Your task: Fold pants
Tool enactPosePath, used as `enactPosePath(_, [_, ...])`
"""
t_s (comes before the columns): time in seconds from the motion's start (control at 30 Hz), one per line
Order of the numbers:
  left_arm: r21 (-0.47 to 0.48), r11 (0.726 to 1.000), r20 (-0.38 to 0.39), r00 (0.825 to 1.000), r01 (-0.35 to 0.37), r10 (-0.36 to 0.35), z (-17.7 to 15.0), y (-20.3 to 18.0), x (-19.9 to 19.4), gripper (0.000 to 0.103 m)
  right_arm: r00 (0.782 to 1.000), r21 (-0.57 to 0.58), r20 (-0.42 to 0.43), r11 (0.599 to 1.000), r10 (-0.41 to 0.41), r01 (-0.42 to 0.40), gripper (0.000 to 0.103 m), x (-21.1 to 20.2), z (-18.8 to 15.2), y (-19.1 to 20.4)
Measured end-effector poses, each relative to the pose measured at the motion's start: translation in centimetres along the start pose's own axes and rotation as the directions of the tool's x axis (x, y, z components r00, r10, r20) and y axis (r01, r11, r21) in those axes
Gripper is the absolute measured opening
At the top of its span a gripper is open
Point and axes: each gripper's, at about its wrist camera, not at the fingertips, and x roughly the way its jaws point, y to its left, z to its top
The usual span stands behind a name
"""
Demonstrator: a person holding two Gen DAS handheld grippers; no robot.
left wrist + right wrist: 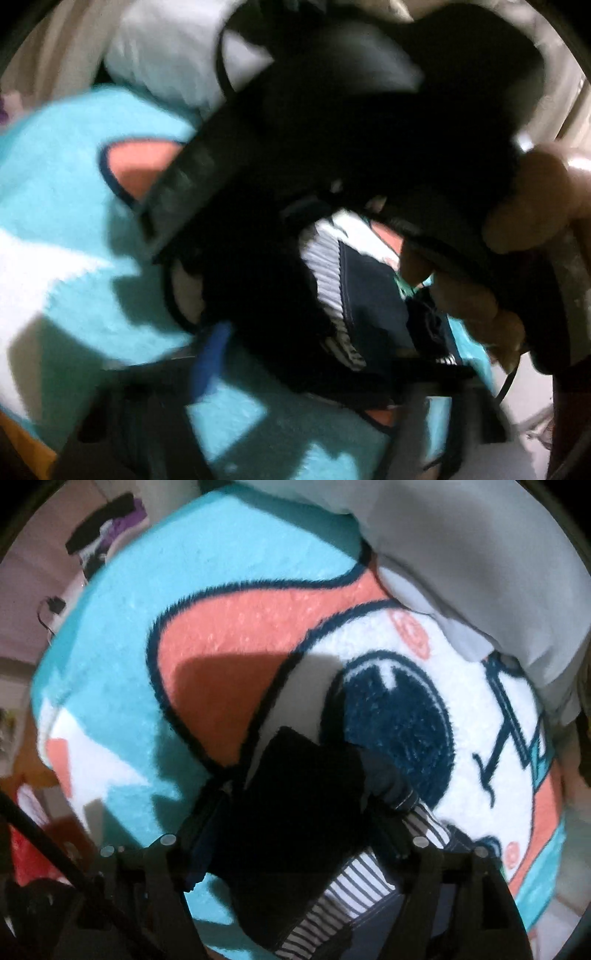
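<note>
Dark pants point(295, 775) with a striped inner lining point(351, 878) lie bunched on a turquoise, coral and white fleece blanket point(221, 590). My right gripper point(295, 823) points down over them, its jaws standing wide with the black cloth between the fingers. In the blurred left wrist view, a hand point(524, 221) holds the right gripper's black body across the picture, above the navy pants point(369, 302) and their lining point(325, 266). My left gripper point(325, 373) reaches in low at the pants' near edge. Dark cloth and blur hide whether its pads press on it.
A grey pillow point(461, 554) lies along the blanket's far right side, and it shows as a pale pillow point(166, 55) in the left wrist view. Off the blanket's left edge sit a purple and black item point(107, 528) and something red point(29, 849). A black cable point(74, 842) crosses the lower left.
</note>
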Motion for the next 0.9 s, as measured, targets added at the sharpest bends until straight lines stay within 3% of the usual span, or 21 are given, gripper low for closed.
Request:
enactPosePath(0.03, [-0.015,1.000,-0.027,1.000,0.012,-0.013,0.0,0.2,0.5,0.024,1.000,-0.017,0.004,1.000,-0.015,0.015,0.076,-0.1,-0.1,0.3])
enactPosePath(0.1, [-0.027,0.999,-0.028,0.999,0.029,-0.029,-0.2,0.3,0.5,0.020,0.999,-0.018,0.029,0.999,-0.029,0.030,0.056,-0.7,-0.6,0.4])
enactPosePath(0.2, [0.013,0.999,-0.021,0.999,0.029,-0.029,-0.4,-0.9,0.1,0.019,0.995,-0.004,0.099,1.000,-0.026,0.027,0.039,-2.1,-2.3,-0.6])
enactPosePath(0.37, [0.071,0.996,-0.006,0.999,0.046,-0.045,-0.3,-3.7,-0.1,0.019,0.961,0.058,0.272,0.996,0.049,-0.067,0.037,-5.7,-6.9,-3.7])
enactPosePath(0.47, [0.116,0.991,-0.016,0.998,0.065,-0.063,-0.8,-5.6,-0.4,0.019,0.927,0.113,0.366,0.985,0.084,-0.133,0.037,-7.5,-10.2,-6.1])
enactPosePath(0.67, [0.226,0.968,-0.047,0.994,0.110,-0.102,-2.1,-8.9,-1.3,0.021,0.836,0.224,0.530,0.926,0.145,-0.303,0.037,-8.2,-15.1,-11.7])
enactPosePath(0.77, [0.261,0.953,-0.084,0.987,0.152,-0.134,-2.7,-9.9,-1.9,0.028,0.796,0.266,0.583,0.887,0.162,-0.376,0.037,-8.0,-17.5,-14.5])
enactPosePath(0.9, [0.293,0.945,-0.085,0.989,0.144,-0.124,-3.2,-10.2,-2.6,0.042,0.739,0.308,0.646,0.821,0.191,-0.481,0.037,-6.0,-21.1,-17.9])
